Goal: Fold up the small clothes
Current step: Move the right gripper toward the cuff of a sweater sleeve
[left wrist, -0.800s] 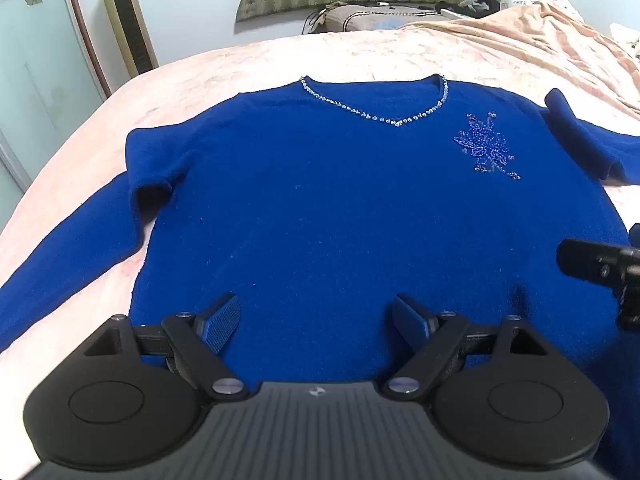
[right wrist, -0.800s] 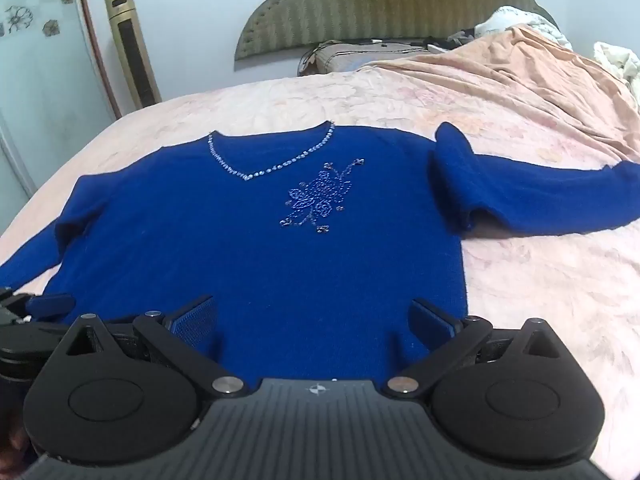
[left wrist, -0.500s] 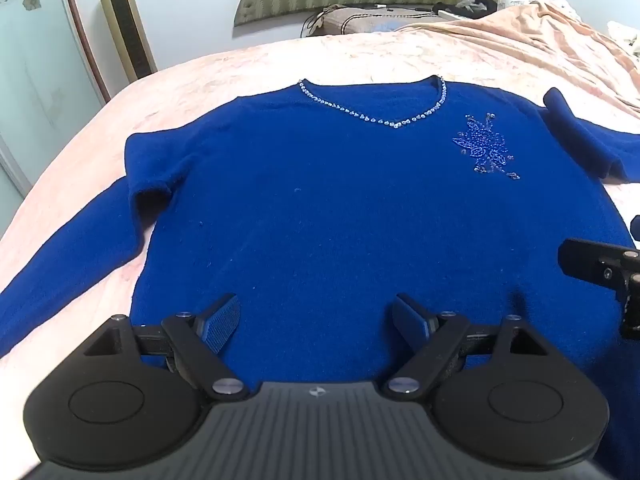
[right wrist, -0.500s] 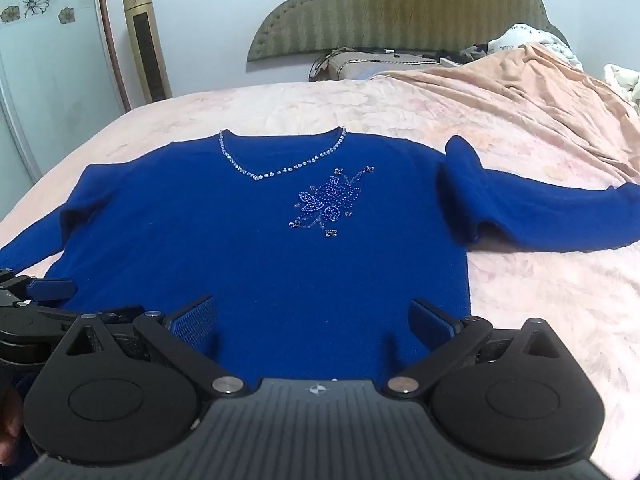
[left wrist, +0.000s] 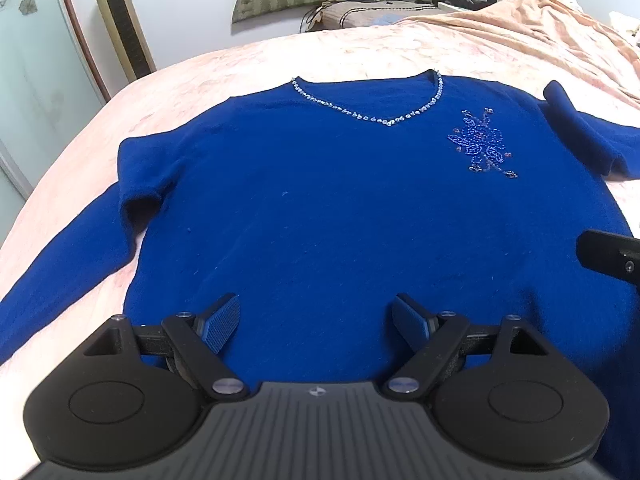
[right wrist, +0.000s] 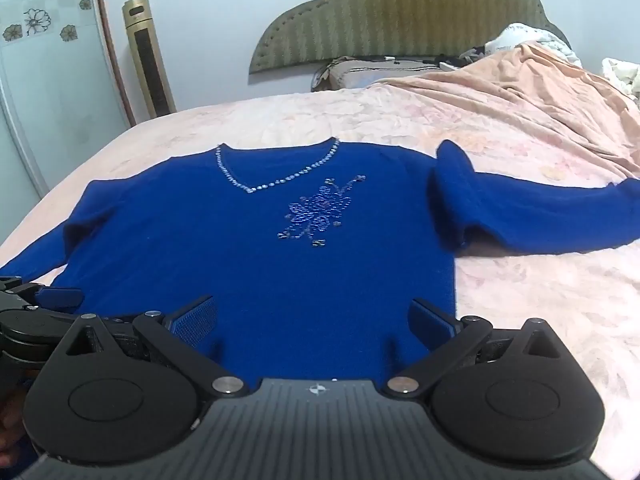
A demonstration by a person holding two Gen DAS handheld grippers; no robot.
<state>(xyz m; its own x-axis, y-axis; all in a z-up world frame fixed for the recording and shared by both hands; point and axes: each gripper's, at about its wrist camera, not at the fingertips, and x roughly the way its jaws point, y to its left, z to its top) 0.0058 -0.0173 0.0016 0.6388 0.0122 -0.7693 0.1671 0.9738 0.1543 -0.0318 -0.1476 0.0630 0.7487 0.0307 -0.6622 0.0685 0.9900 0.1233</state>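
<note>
A royal blue sweater (left wrist: 340, 216) with a beaded V-neck and a beaded flower lies flat, front up, on the bed; it also shows in the right wrist view (right wrist: 248, 256). Its left sleeve (left wrist: 60, 264) runs out to the left and its right sleeve (right wrist: 540, 220) to the right. My left gripper (left wrist: 316, 320) is open and empty over the lower hem. My right gripper (right wrist: 314, 320) is open and empty over the hem's right part. Part of the right gripper shows at the right edge of the left wrist view (left wrist: 612, 260).
The bed has a pink floral sheet (right wrist: 540, 300). A crumpled peach blanket (right wrist: 540, 92) lies at the far right. A pillow (right wrist: 380, 68) and padded headboard (right wrist: 400, 12) are at the back. A gold tower fan (right wrist: 148, 56) stands by the left wall.
Both grippers have drawn back and tilted up a little, so the sweater sits lower in the right wrist view. The sweater has not moved. Both grippers stay open.
</note>
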